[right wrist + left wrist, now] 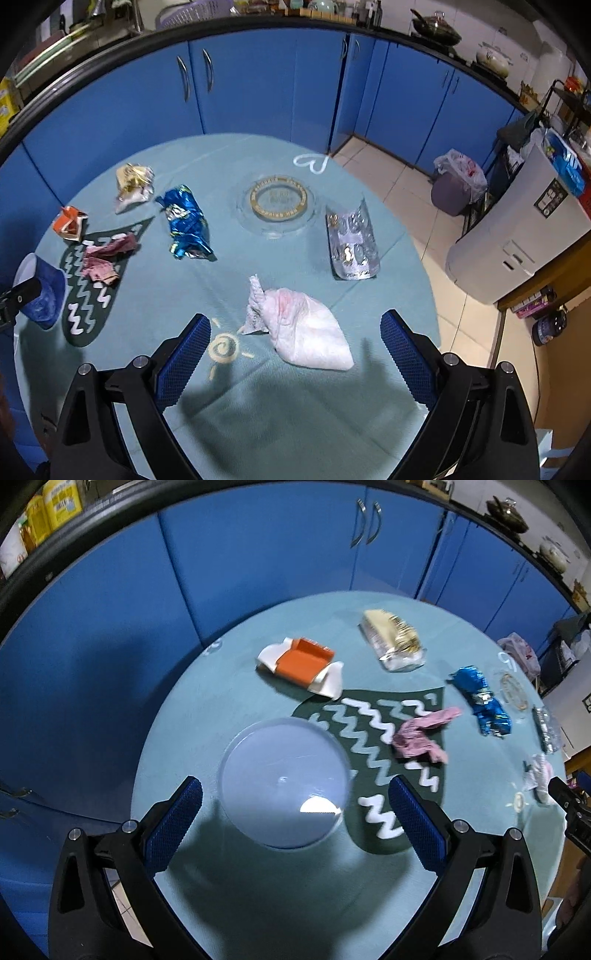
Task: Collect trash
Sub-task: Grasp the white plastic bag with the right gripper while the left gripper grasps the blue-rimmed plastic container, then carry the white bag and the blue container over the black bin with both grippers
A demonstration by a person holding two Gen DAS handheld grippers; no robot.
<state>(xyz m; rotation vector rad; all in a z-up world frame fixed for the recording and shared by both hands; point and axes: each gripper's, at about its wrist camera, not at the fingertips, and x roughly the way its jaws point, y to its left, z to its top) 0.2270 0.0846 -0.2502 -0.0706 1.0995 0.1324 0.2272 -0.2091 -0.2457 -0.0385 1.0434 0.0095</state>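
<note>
My left gripper [295,825] hangs with its jaws spread wide and empty, the clear round plastic bowl [284,782] on the teal bench [236,886] sitting between and just ahead of them. My right gripper [295,354] is likewise released, and the crumpled white tissue wad [303,332] lies between its jaws, long axis running from ahead-left back toward the right jaw. Farther ahead, left of the jaws, the shiny blue foil wrapper [186,223] points away from me; the ribbed silver blister sheet [352,245] curls ahead-right.
</note>
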